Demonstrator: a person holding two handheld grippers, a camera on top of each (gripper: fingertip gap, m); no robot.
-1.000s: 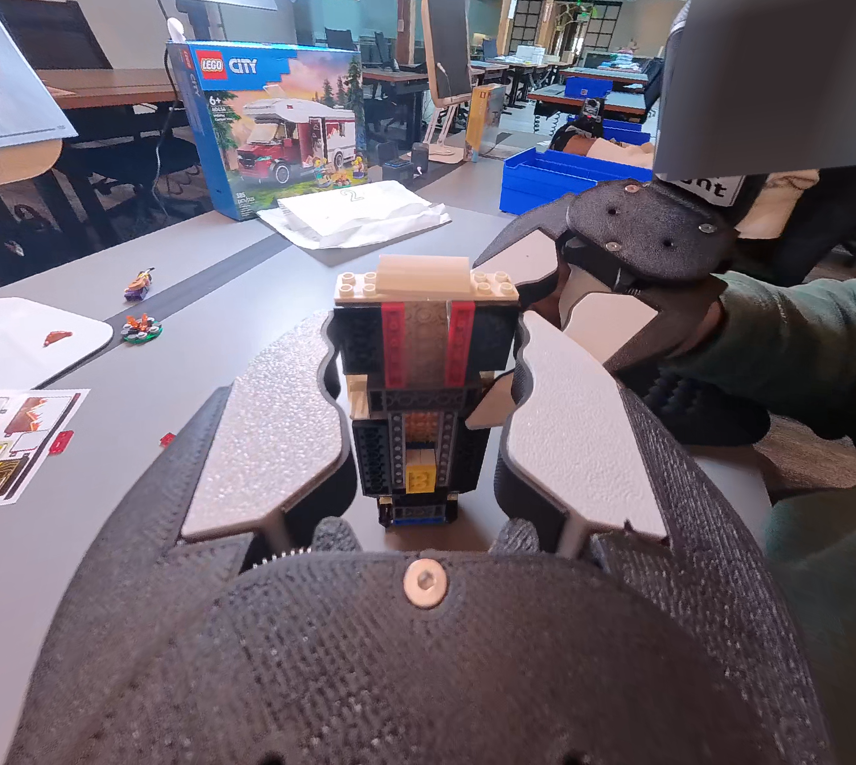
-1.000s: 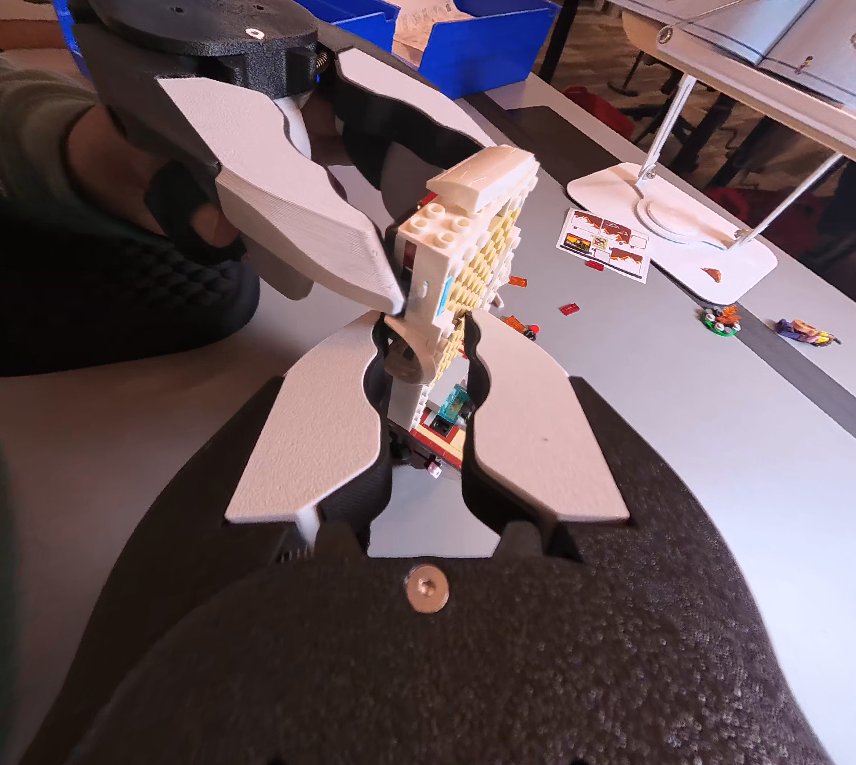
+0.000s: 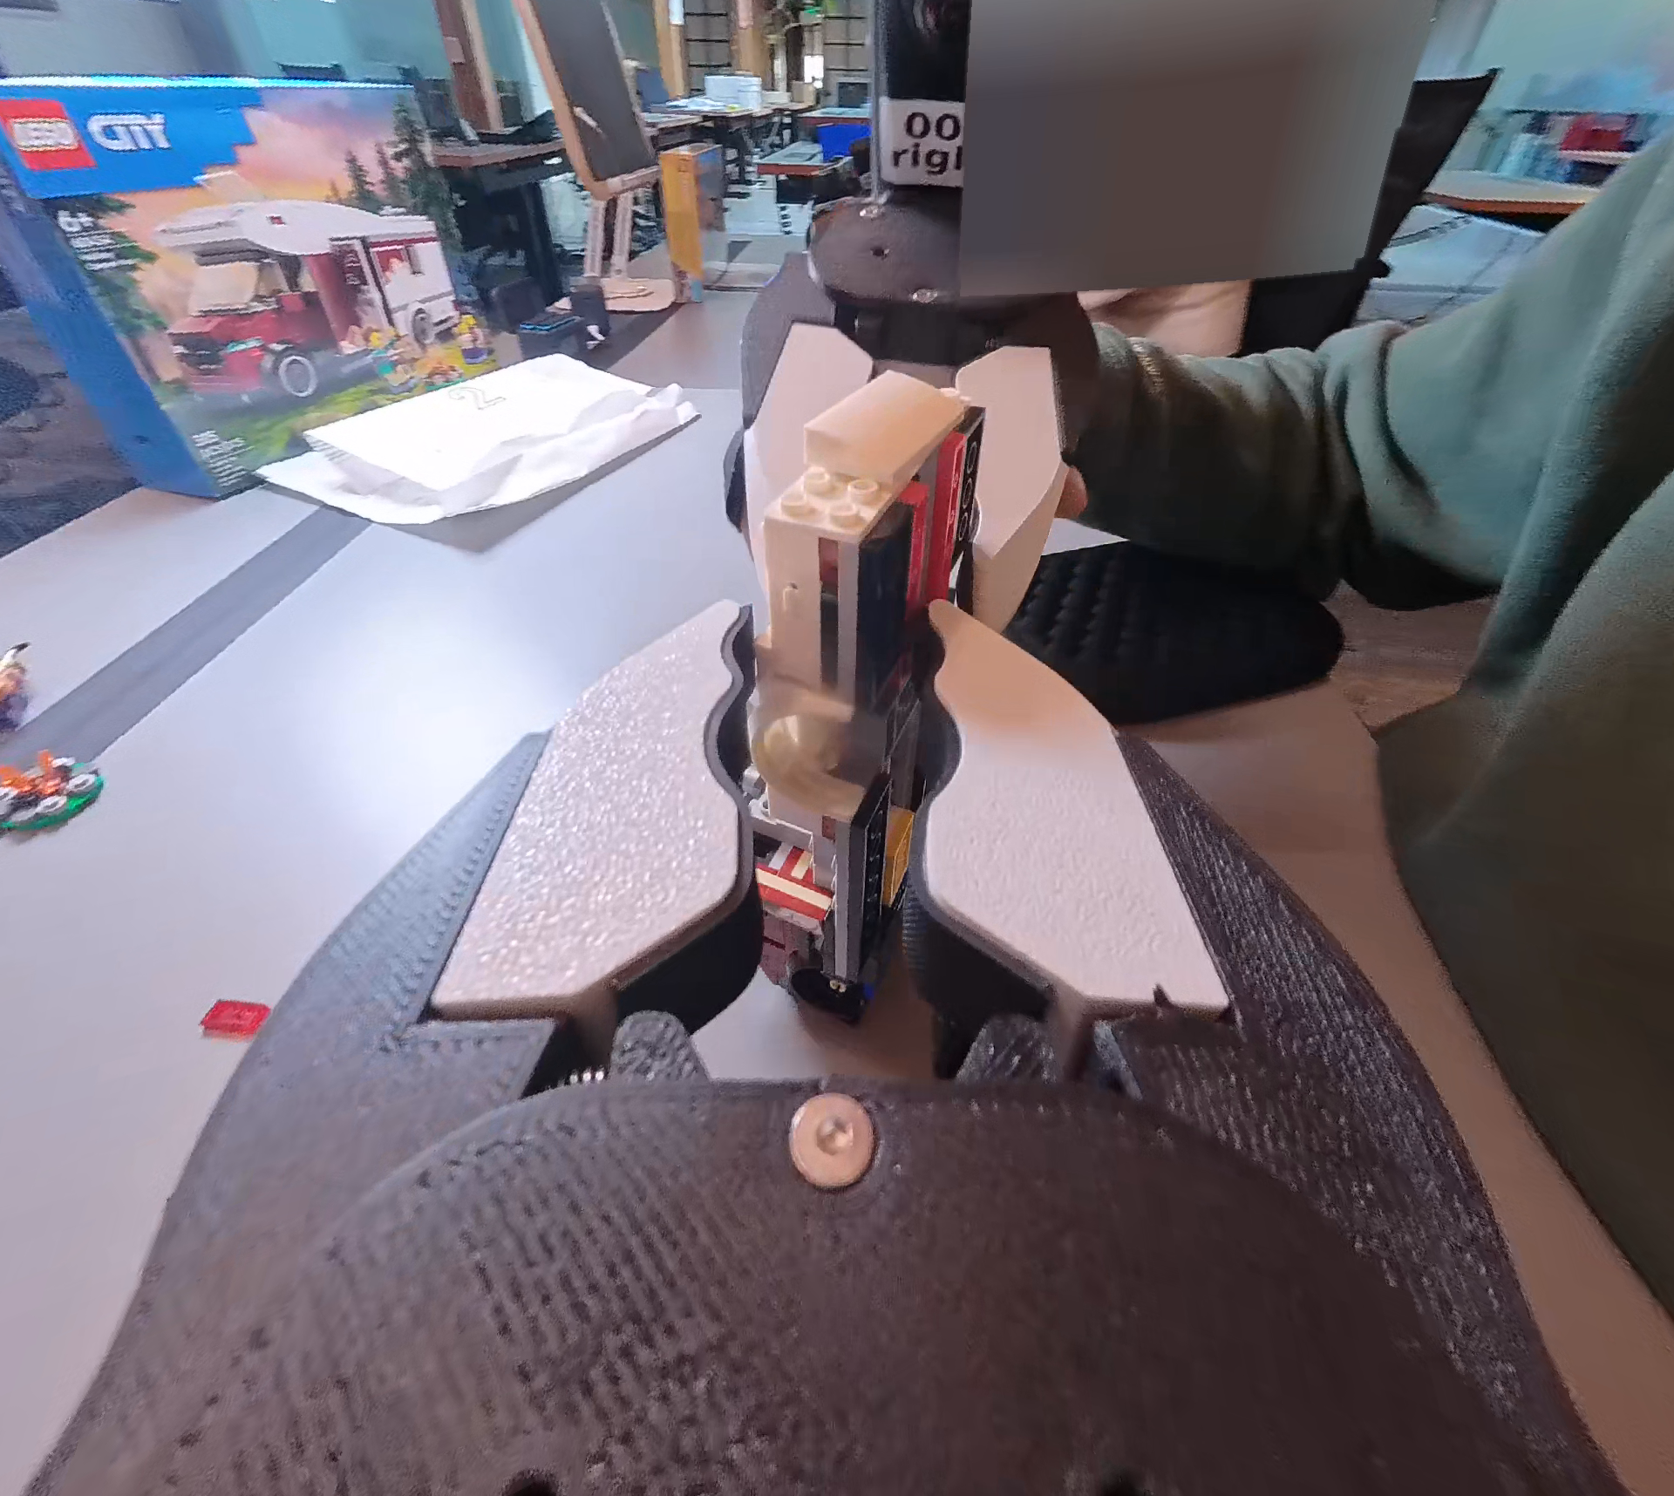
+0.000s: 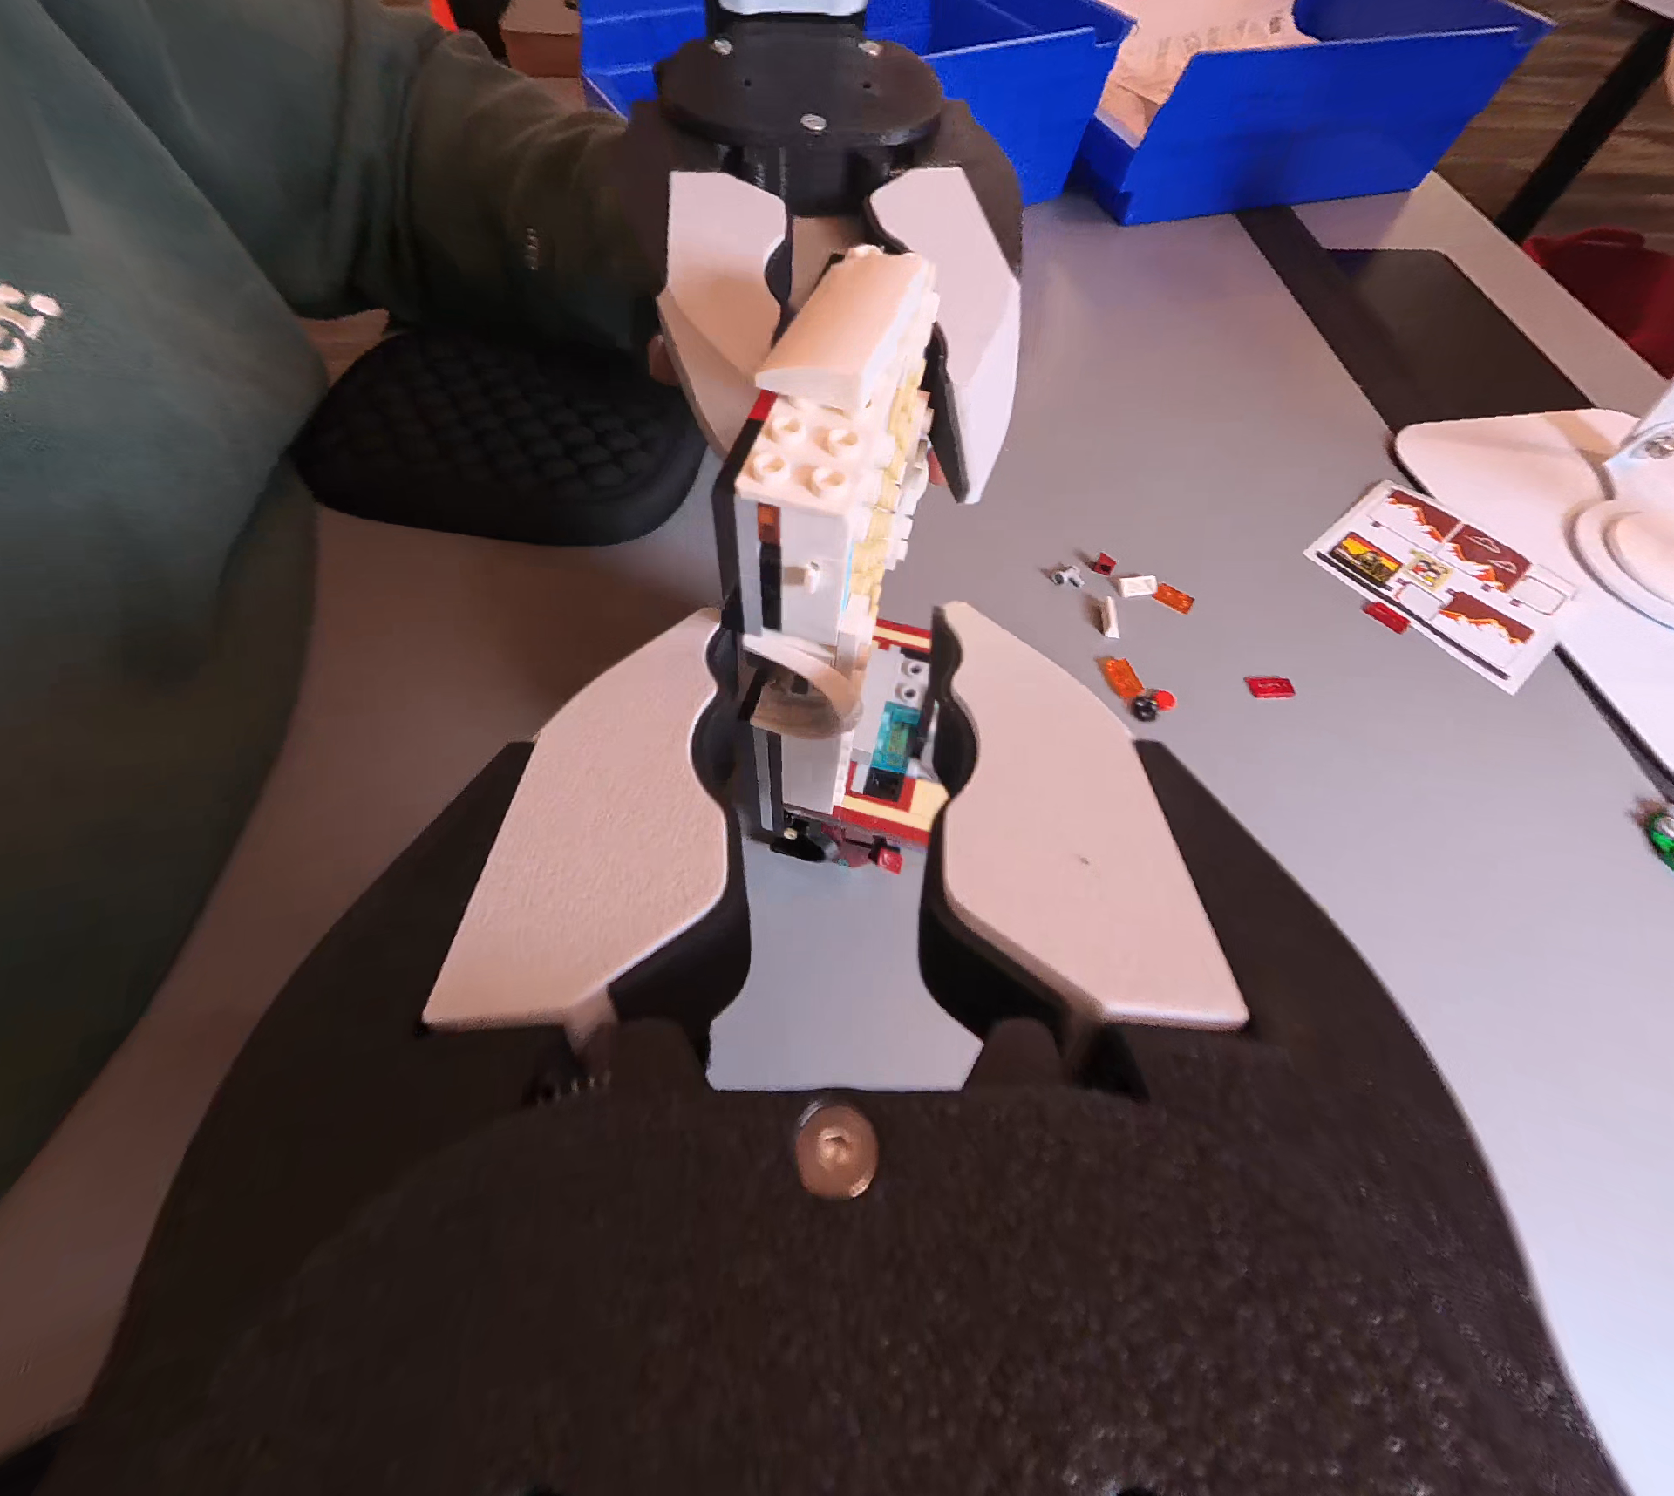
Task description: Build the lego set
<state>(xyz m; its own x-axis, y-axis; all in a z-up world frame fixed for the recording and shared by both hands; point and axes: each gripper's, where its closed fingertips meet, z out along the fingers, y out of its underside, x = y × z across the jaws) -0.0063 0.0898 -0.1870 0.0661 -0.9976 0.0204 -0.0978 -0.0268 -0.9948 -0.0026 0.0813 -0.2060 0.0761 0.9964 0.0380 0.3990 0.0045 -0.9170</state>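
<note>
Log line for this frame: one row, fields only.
left hand-held gripper: shut on lego model | right hand-held gripper: shut on lego model | model: upright, end-on above table | loose pieces: untouched

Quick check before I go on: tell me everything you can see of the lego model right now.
The lego model is a partly built plastic camper, stood on end above the grey table. White walls, a black, red and grey underside, a tan studded inside, a white sloped piece on top and a pale wheel arch on one side. The left gripper and right gripper both clamp it from opposite sides. Whether its lower end touches the table is unclear.
</note>
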